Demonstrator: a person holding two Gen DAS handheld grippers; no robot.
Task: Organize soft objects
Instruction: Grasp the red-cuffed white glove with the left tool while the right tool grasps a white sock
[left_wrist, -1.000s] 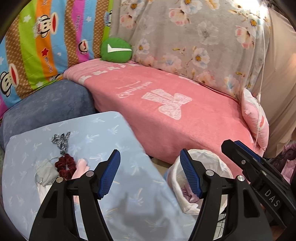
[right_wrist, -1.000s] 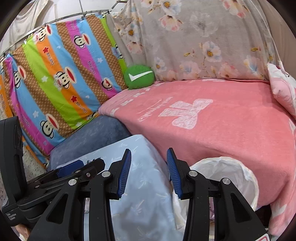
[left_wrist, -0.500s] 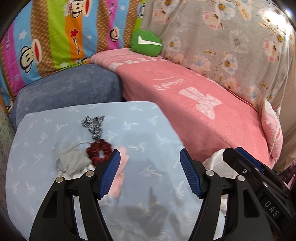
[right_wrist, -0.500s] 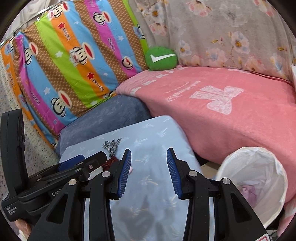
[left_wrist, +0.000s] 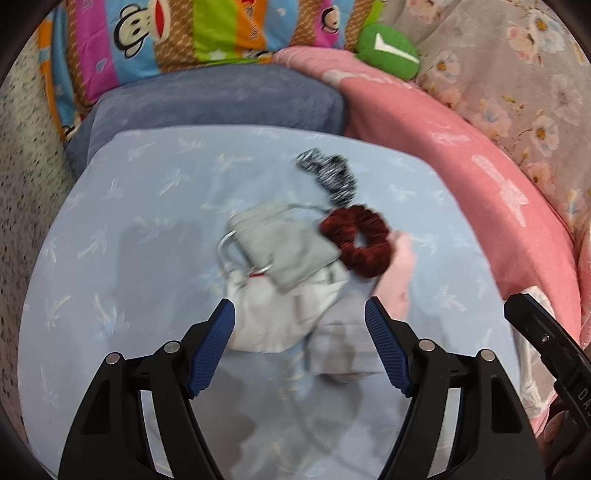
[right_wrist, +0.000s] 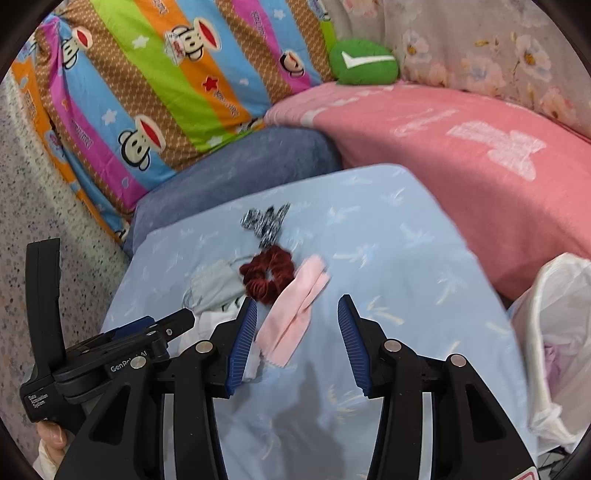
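Soft items lie in a loose cluster on a light blue patterned cloth that covers a raised surface. Topmost in the cluster is a dark red velvet scrunchie, resting partly on a grey face mask with thin ear loops. Just beyond the scrunchie lies a black-and-white speckled hair tie, touching or nearly touching it. A pale pink cloth strip extends from beneath the scrunchie toward the cameras. White fabric sits under the mask, nearest the left gripper.

Left gripper: jaws spread wide, having just been opening, nothing between them; it hangs above the white fabric, without contact that can be confirmed. Right gripper: jaws parted, also just been opening, nothing pinched; the near end of the pink strip appears in the gap below.

Beside the blue cloth stands a white plastic-lined bin. A pink blanket, a blue-grey cushion, a striped monkey-print sheet and a green round plush lie behind.
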